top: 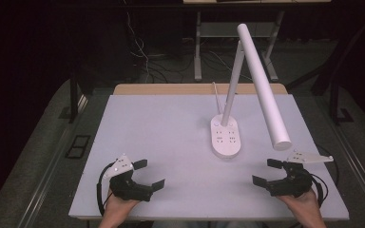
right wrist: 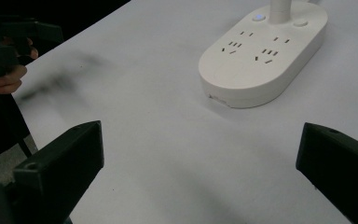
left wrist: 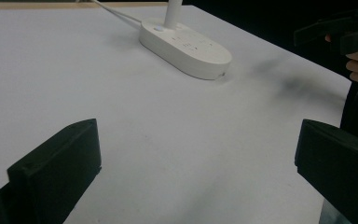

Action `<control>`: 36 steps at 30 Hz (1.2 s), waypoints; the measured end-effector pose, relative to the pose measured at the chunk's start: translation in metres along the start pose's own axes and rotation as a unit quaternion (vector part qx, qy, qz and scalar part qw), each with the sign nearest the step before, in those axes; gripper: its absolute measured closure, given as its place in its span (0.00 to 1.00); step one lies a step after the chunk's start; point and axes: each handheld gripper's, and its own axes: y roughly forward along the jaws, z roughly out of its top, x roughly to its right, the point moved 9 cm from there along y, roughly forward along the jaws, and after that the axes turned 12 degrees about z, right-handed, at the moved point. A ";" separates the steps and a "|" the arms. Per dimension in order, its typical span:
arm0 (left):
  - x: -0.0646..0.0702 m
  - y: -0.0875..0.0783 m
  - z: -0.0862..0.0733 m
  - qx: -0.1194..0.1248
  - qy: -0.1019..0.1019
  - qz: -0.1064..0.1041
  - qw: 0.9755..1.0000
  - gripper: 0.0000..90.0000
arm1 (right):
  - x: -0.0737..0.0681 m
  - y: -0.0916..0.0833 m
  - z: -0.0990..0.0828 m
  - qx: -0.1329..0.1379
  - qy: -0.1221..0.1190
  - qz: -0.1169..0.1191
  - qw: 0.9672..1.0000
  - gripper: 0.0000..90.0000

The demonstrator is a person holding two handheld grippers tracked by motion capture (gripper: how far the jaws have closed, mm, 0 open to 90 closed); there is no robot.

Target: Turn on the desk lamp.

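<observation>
1. Resting low at the near edge of a white desk (top: pixel 171 128), the left tool (top: pixel 150 174) sits in a person's left hand (top: pixel 119 207), its two black jaws spread wide apart with nothing between them.
2. Mirroring it at the other near corner, the right tool (top: pixel 264 171) is held in the right hand (top: pixel 304 204), jaws likewise wide apart and empty; a grey three-cornered plate rides on top of each tool and a dark cable loops behind each.
3. Both tools point inward and forward toward the desk's middle, well apart from each other, with bare white surface between them.
4. Seen along the left tool's jaws, only the desk top lies between the two black pads, and the lamp base (left wrist: pixel 184 46) stands farther off, up and slightly right of centre; the other tool and its fingers show at the far right edge.
5. Seen along the right tool's jaws, the base (right wrist: pixel 263 53) stands ahead and to the right, clear of both pads, with socket slots and two round buttons on its top face.
6. A white desk lamp (top: pixel 259 80) stands right of centre on the desk: its oval base (top: pixel 226 135) carries a slanted stem, and a long tube head slopes down toward the right tool, ending just beyond it.
7. A white cord (top: pixel 216 97) runs from the base toward the far edge.
</observation>
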 end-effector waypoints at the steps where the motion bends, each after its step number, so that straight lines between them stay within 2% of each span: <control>1: 0.000 0.000 0.000 0.000 0.000 0.000 1.000 0.00 | 0.000 0.000 0.000 0.000 -0.003 0.000 1.000 0.01; 4: 0.000 0.000 0.000 -0.001 -0.001 0.001 1.000 0.00 | 0.000 0.000 0.000 -0.006 0.004 0.002 1.000 0.01; 12: -0.002 -0.001 -0.001 -0.001 -0.002 0.004 1.000 0.00 | -0.001 0.001 0.002 -0.020 0.000 0.004 1.000 0.01; 21: -0.002 -0.002 0.000 0.001 -0.004 0.005 1.000 0.00 | 0.000 -0.001 0.006 -0.037 -0.007 -0.008 0.999 0.01; 36: -0.004 -0.001 -0.001 -0.001 -0.005 0.008 1.000 0.00 | 0.006 0.001 0.029 -0.049 -0.012 0.000 0.999 0.01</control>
